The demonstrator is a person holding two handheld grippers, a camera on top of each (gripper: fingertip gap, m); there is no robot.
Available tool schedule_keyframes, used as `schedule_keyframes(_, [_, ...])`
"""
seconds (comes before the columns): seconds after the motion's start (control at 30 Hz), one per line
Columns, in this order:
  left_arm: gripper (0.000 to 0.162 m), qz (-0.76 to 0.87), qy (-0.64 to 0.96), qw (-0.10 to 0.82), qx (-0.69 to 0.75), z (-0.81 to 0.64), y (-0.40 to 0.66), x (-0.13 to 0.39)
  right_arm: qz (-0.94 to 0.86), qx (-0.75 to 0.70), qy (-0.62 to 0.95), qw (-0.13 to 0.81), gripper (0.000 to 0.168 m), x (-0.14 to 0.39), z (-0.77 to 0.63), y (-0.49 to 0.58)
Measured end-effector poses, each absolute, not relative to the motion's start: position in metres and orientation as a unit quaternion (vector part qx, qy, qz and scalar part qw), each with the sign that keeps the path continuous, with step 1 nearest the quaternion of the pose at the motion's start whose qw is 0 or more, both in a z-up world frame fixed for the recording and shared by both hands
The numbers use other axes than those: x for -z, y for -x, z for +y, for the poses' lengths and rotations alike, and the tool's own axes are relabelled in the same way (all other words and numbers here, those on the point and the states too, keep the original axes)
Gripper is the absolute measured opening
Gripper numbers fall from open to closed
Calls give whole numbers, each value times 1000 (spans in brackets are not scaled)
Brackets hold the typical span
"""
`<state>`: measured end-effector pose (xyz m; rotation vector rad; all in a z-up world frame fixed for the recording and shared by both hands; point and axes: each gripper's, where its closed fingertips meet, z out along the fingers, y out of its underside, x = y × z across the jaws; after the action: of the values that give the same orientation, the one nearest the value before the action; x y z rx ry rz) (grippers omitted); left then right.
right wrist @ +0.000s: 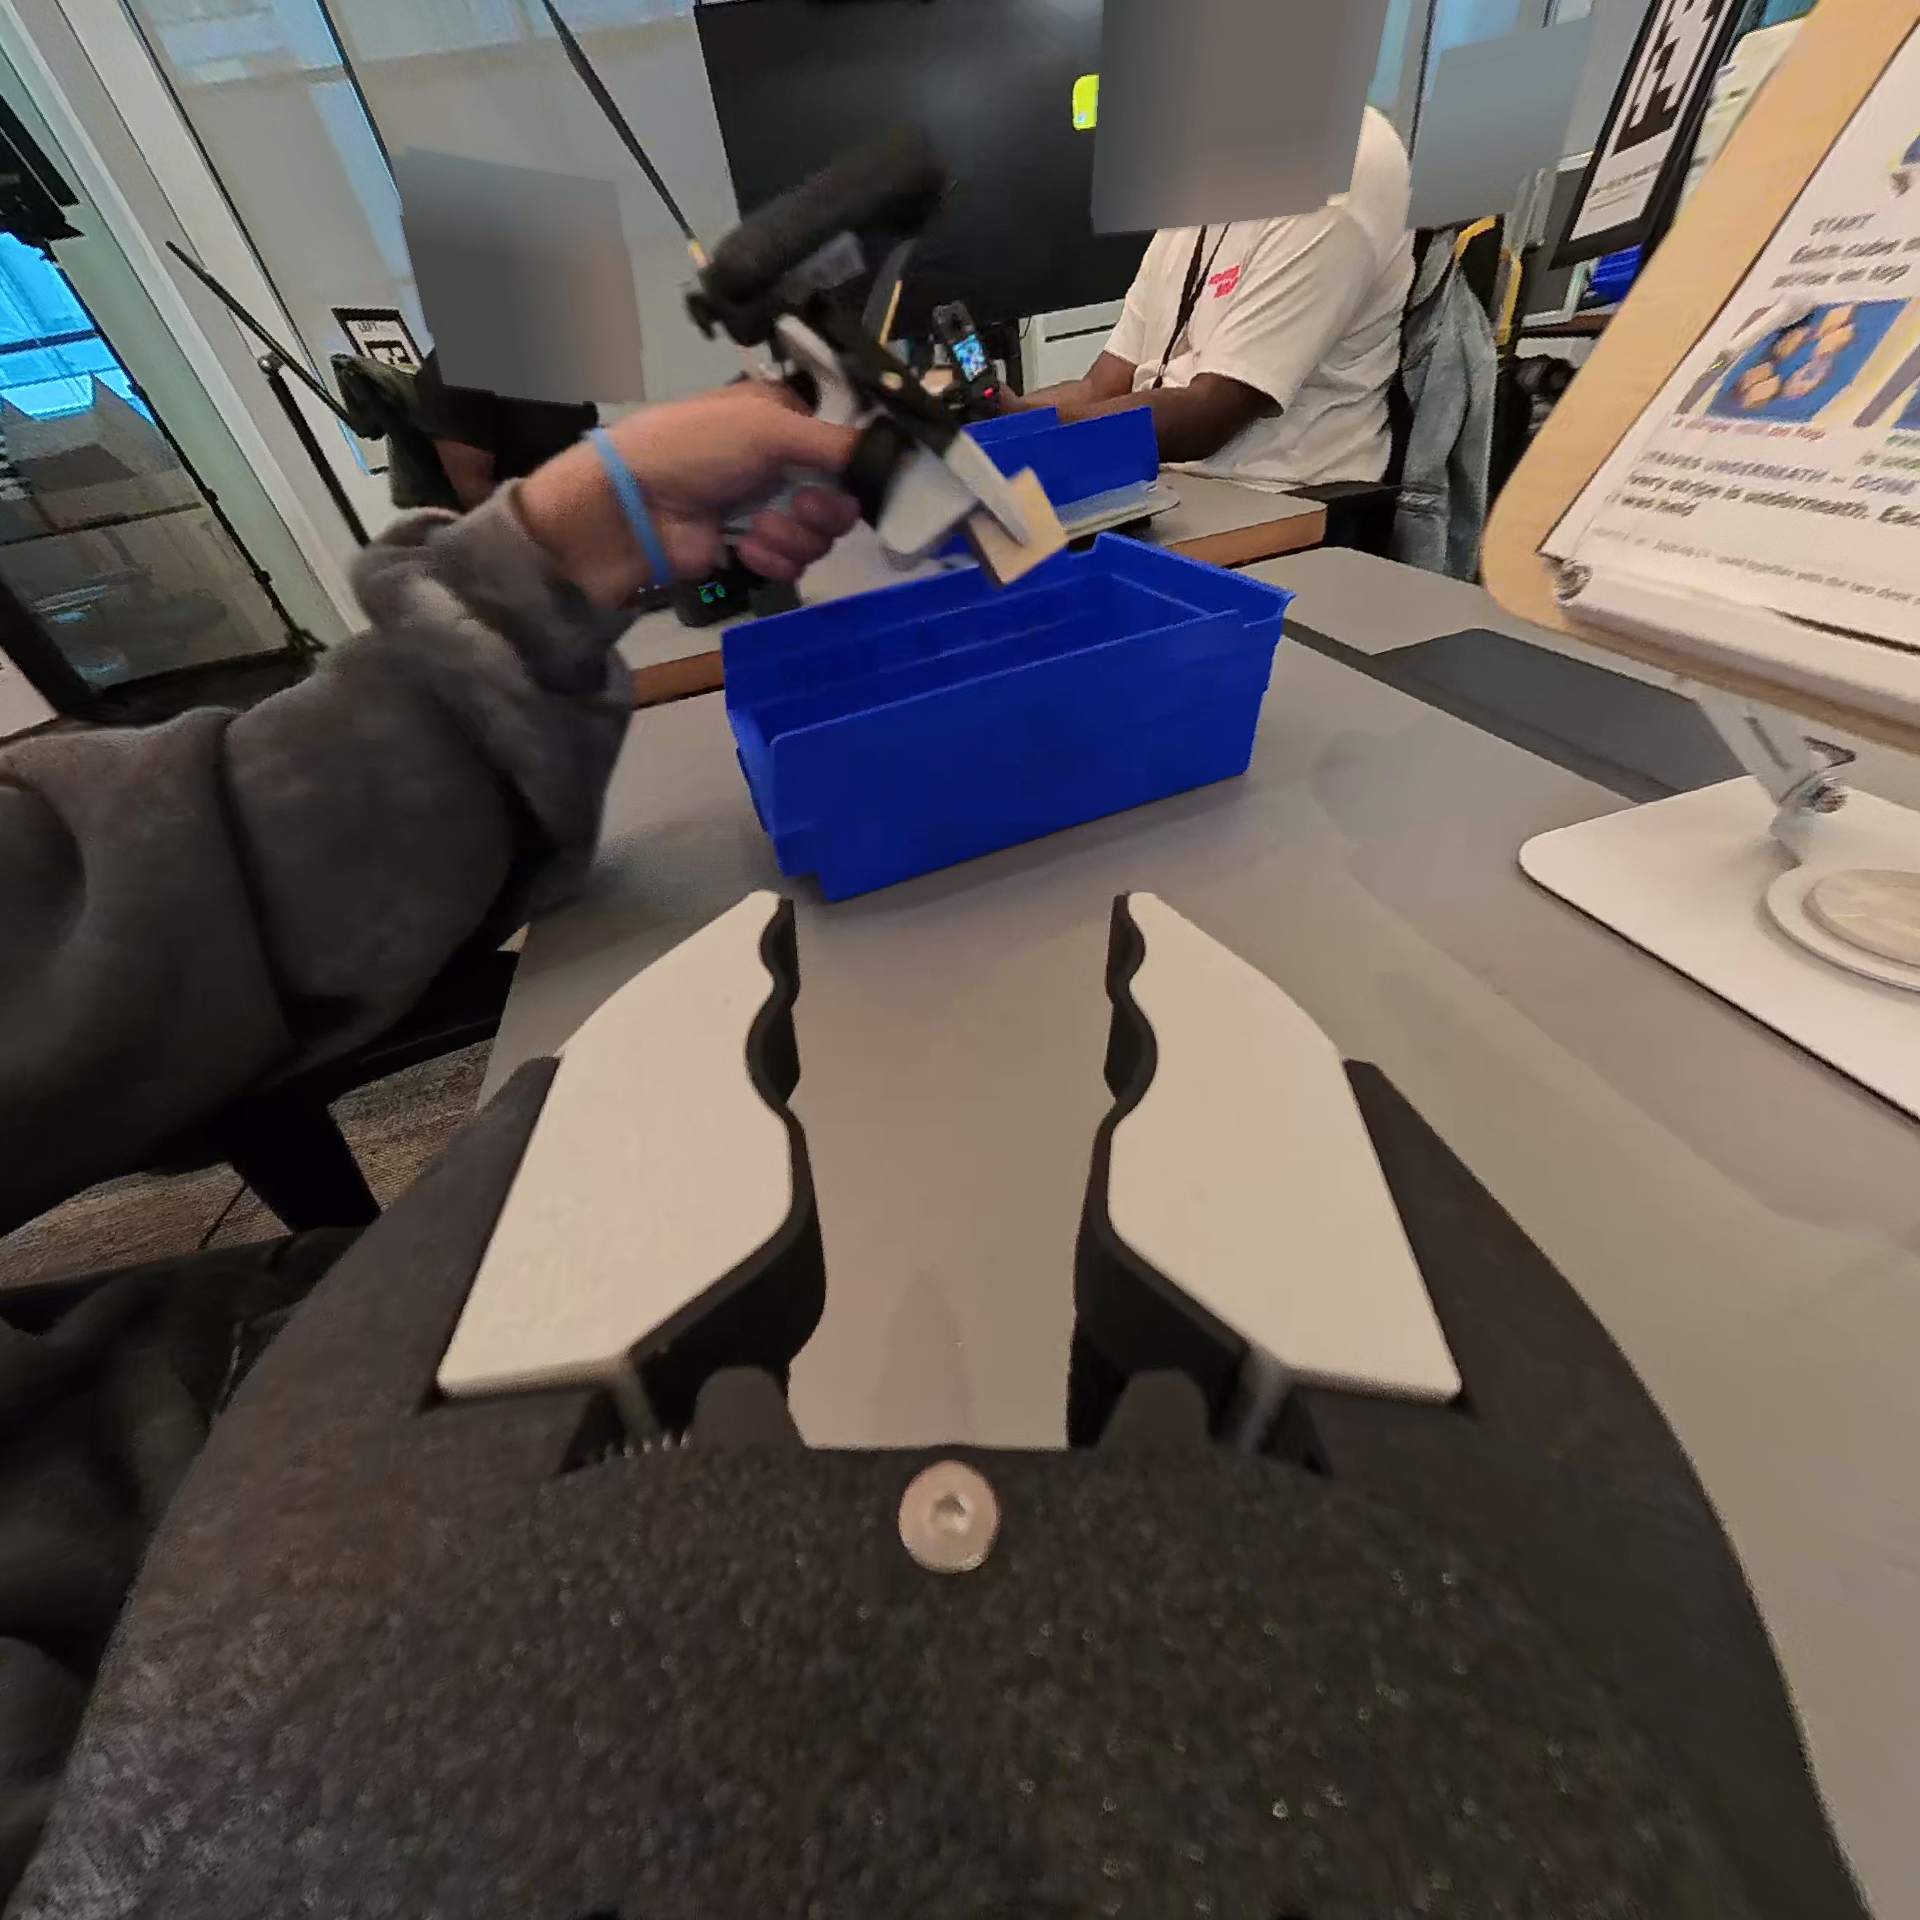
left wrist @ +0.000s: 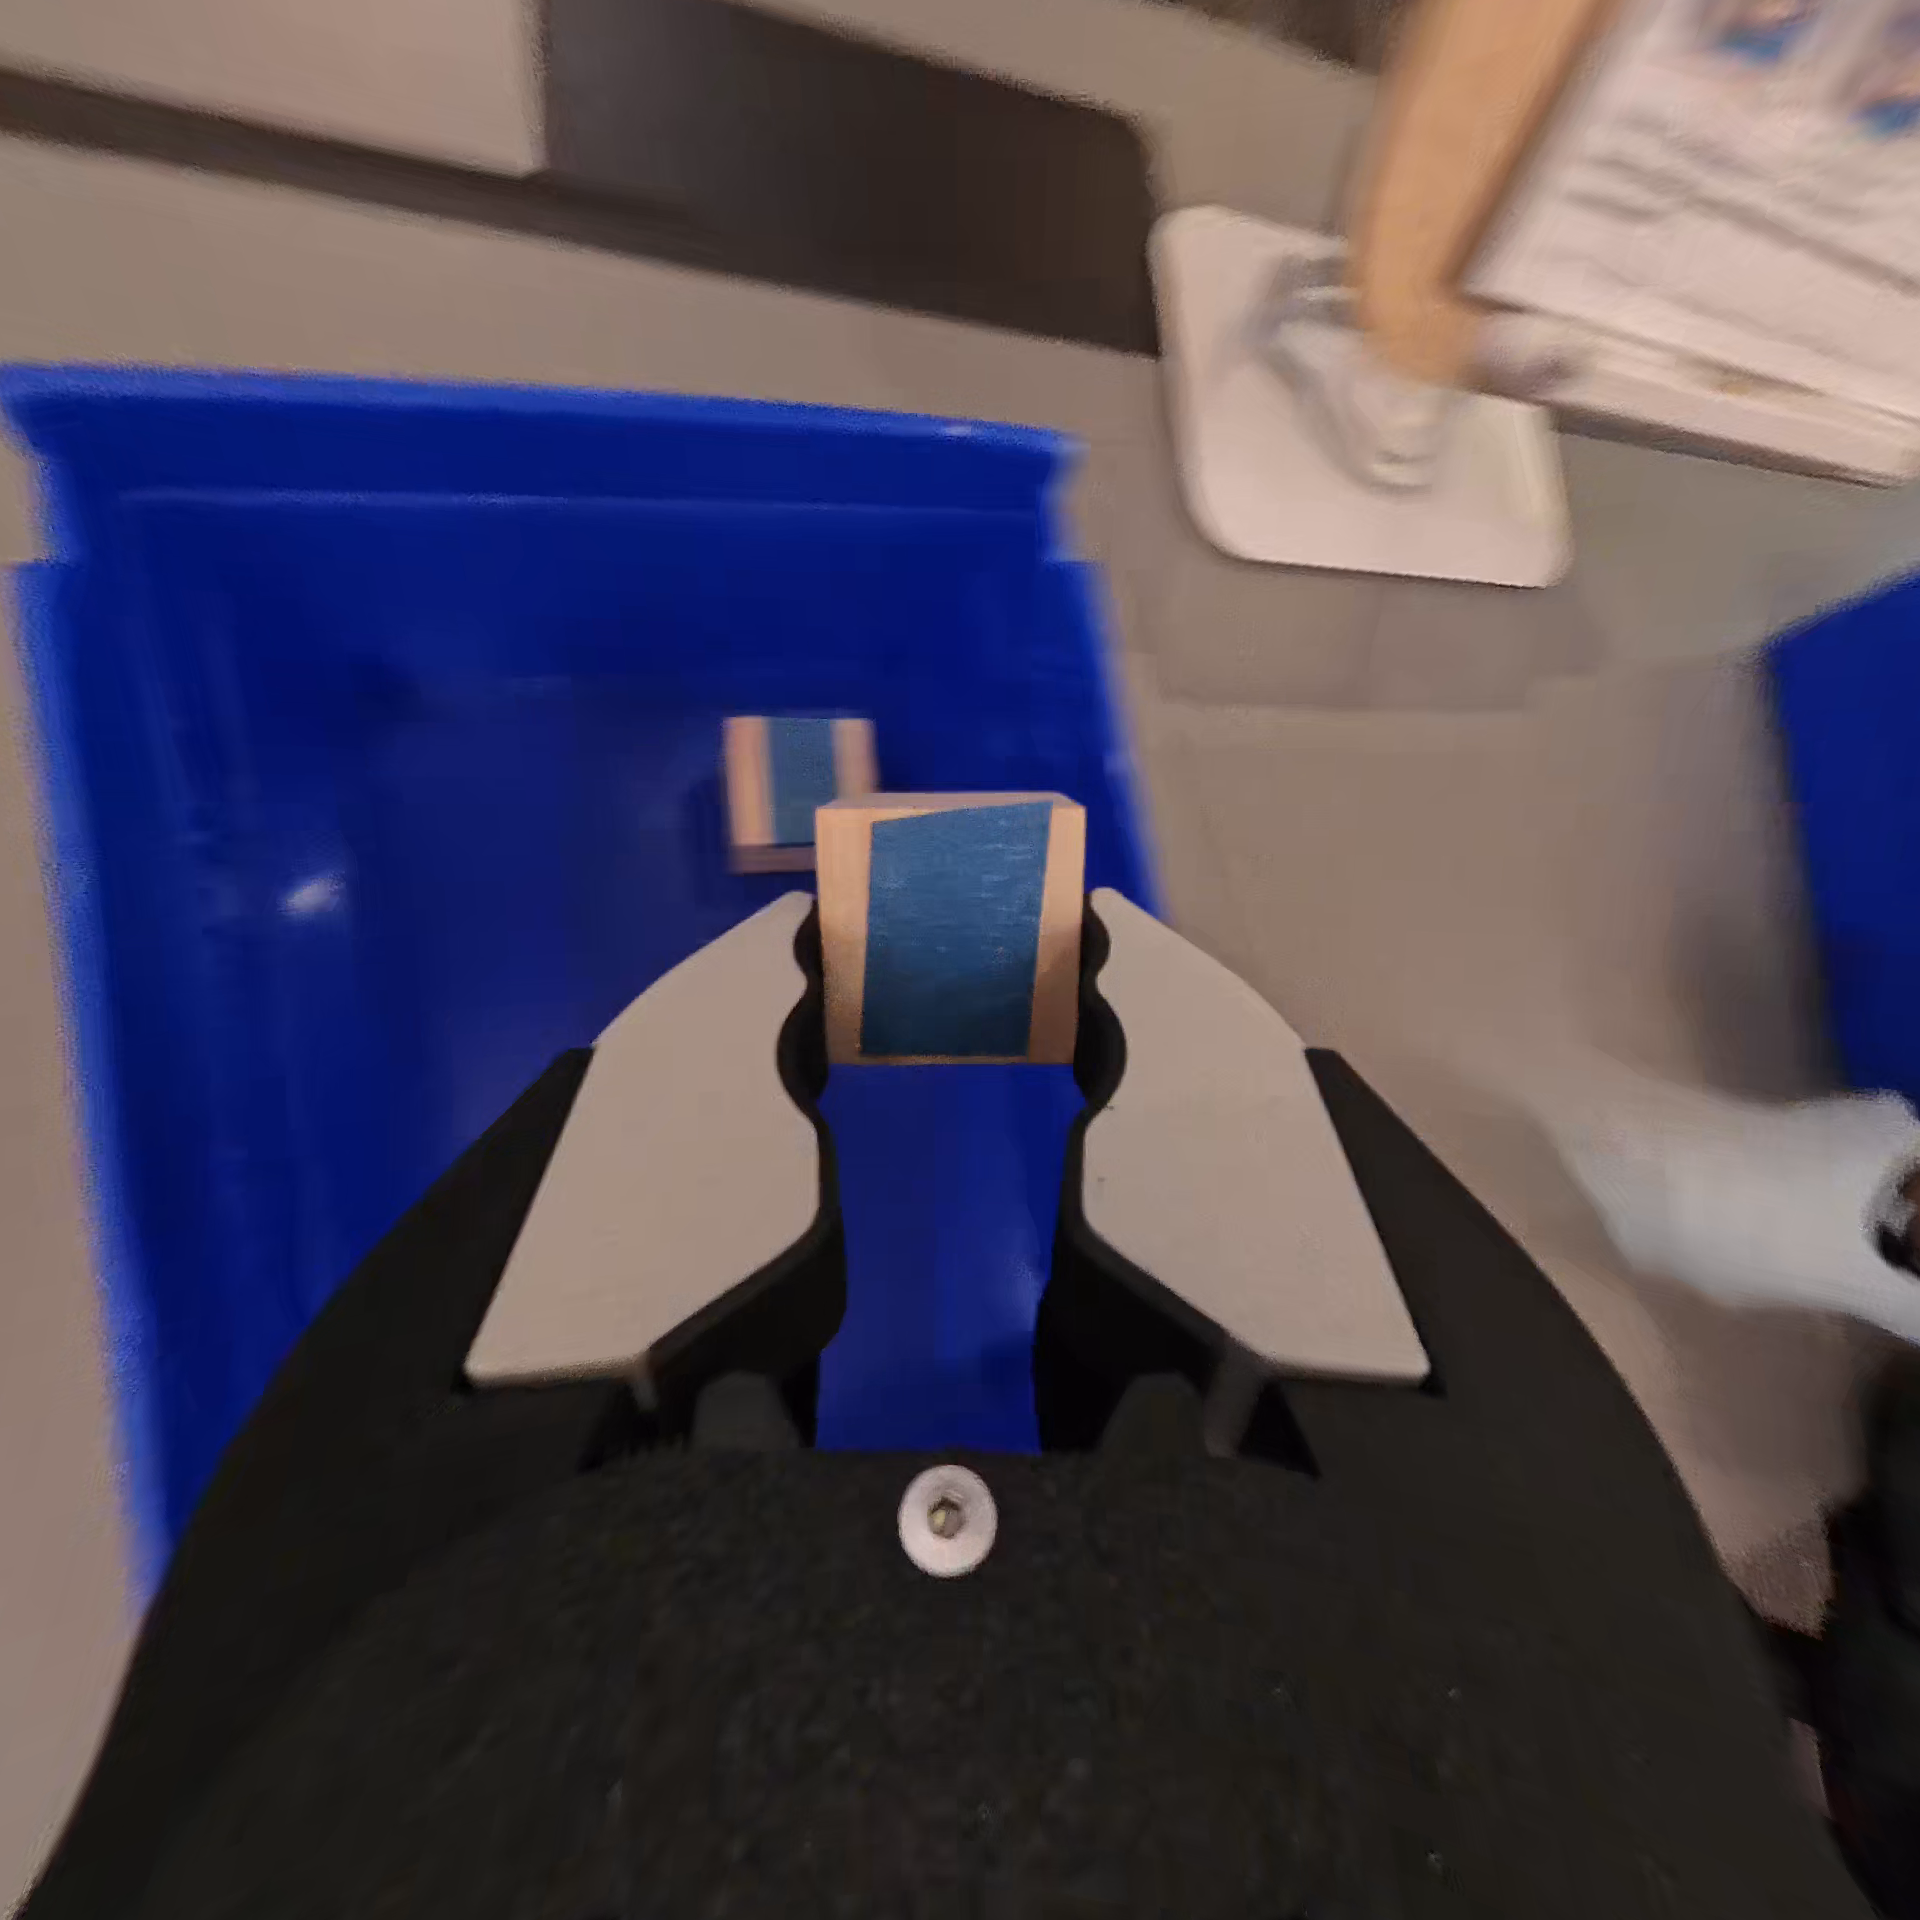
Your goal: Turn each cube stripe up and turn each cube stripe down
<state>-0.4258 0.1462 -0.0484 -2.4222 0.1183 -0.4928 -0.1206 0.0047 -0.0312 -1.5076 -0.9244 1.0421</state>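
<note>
left gripper (left wrist: 948, 971) tilts down over the blue bin (left wrist: 416, 644) clamping a cube (left wrist: 951, 935); right gripper (right wrist: 951, 977) apparently level, wide.

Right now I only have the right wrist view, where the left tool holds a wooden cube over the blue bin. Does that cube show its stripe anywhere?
Observer: Yes. In the left wrist view, the held cube in the left tool shows a blue stripe on the face toward that camera.
Reviewer: Is anything inside the bin? Its wall blocks my view.
Observer: A second cube lies on the floor of the blue bin, beyond the held one.
Reviewer: Which way does its stripe face?
Observer: Up. The stripe runs across its top face, though that part of the picture is blurred.
</note>
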Motion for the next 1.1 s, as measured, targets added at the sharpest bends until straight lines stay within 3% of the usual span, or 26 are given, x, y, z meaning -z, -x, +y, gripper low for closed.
schedule_keyframes(0.2, [44,165,866,364,300,83,301,3,-364,-406,640,541,59,28,18,92])
schedule_keyframes(0.53, [44,195,869,313,329,79,197,49,-365,-327,635,597,62,34,41,53])
schedule_keyframes(0.67, [44,181,780,254,542,49,146,25,-378,-337,604,615,68,23,32,64])
schedule_keyframes(0.87, [43,132,656,147,728,16,118,-8,-445,-295,542,649,71,14,7,91])
schedule_keyframes(0.97, [43,100,615,82,778,3,107,-13,-444,-303,528,658,71,10,1,102])
schedule_keyframes(1.1, [43,107,632,62,765,-6,95,0,-437,-299,527,665,69,10,2,104])
